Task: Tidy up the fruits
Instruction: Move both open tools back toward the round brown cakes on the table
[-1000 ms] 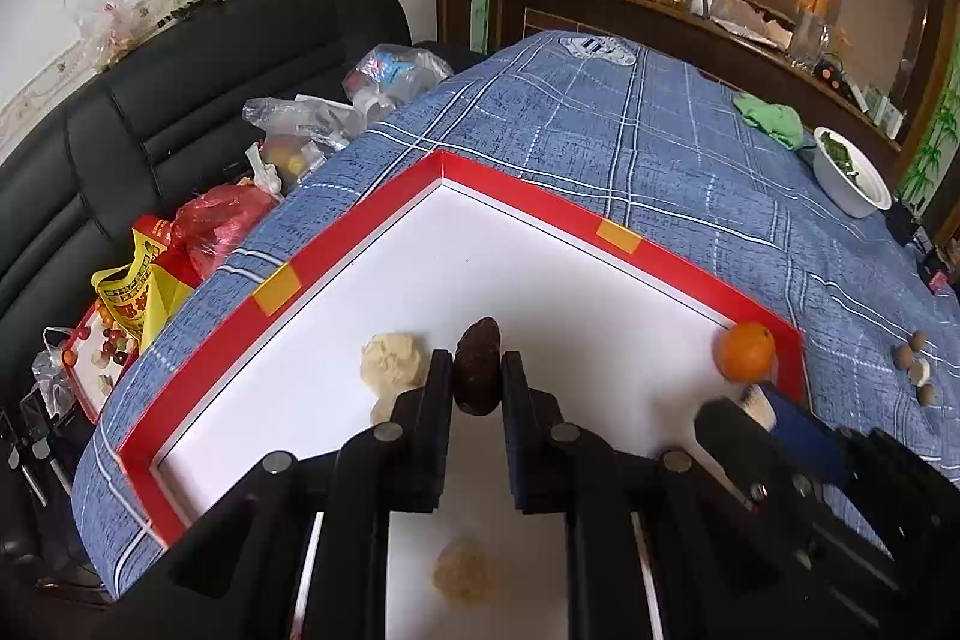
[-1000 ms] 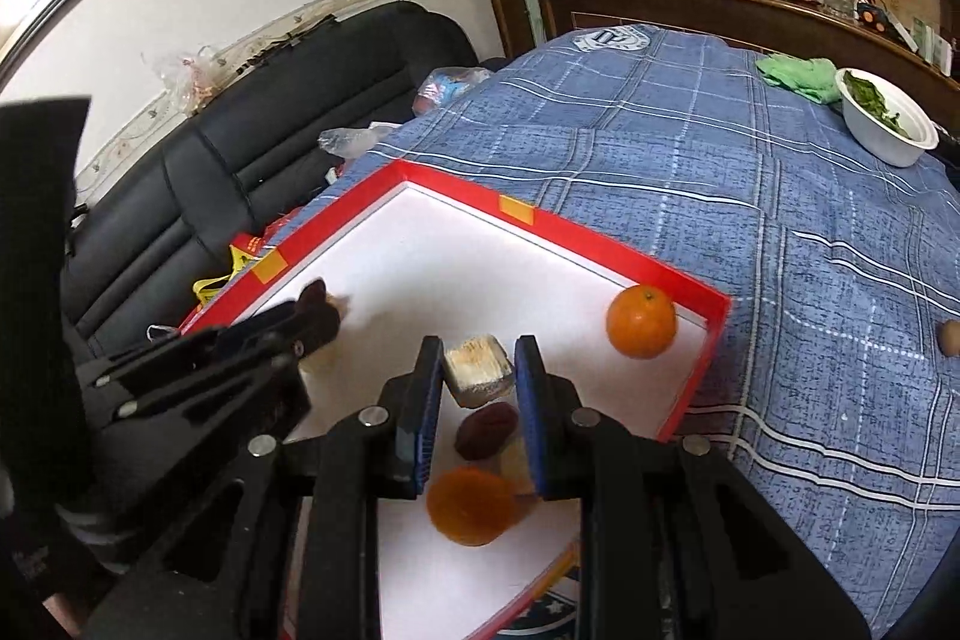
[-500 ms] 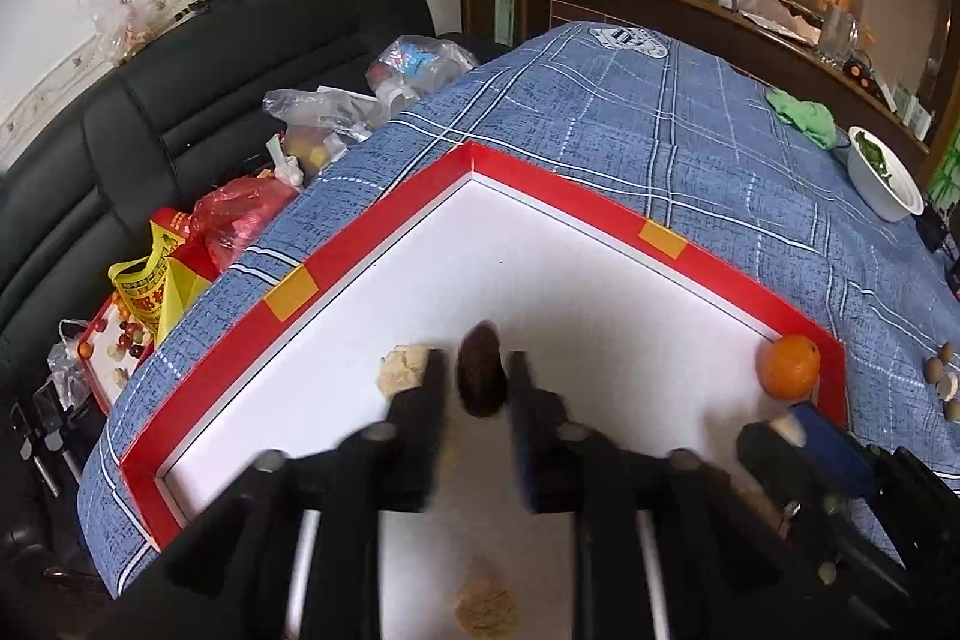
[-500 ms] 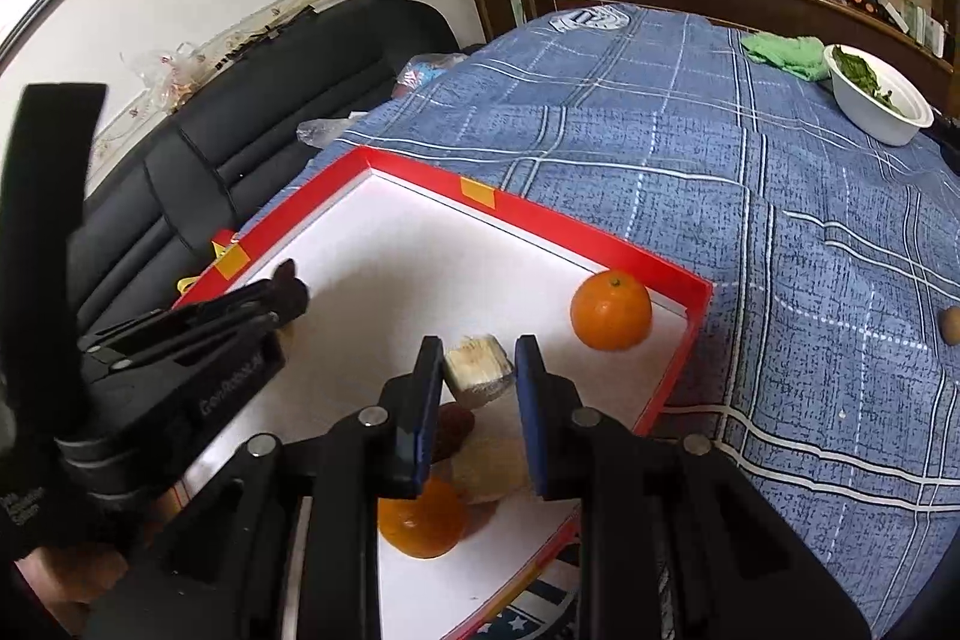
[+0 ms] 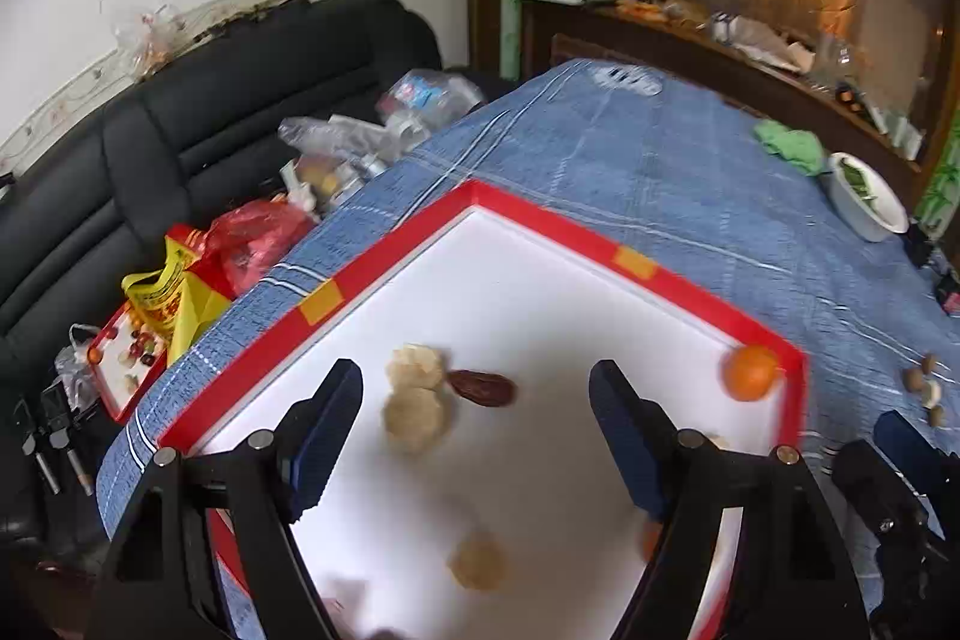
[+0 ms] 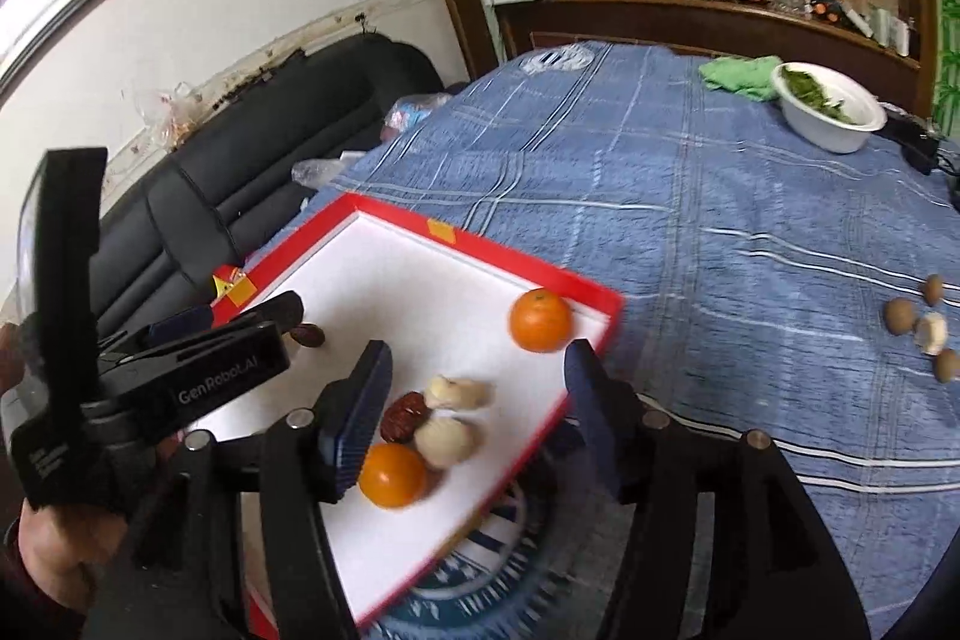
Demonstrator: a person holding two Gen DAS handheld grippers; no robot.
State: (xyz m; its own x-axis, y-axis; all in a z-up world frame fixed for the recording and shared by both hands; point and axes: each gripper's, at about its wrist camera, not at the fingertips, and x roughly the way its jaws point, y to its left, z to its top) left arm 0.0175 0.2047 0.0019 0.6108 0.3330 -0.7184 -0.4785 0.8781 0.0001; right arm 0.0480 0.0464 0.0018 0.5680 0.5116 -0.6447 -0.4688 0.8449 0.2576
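Both tongs, left (image 5: 474,421) and right (image 6: 474,394), are opening, releasing the date (image 5: 483,388) and pale chunk (image 6: 457,393) onto the tray (image 5: 543,226); two placements done.

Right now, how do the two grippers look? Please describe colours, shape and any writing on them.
Both are black handheld tools. The left gripper and the right gripper each have two angular black fingers with blue pads on the inner faces and small silver round pins at the joints. In the right wrist view, the left gripper's body carries white lettering reading GenRobot.AI. No cables or sleeves are visible.
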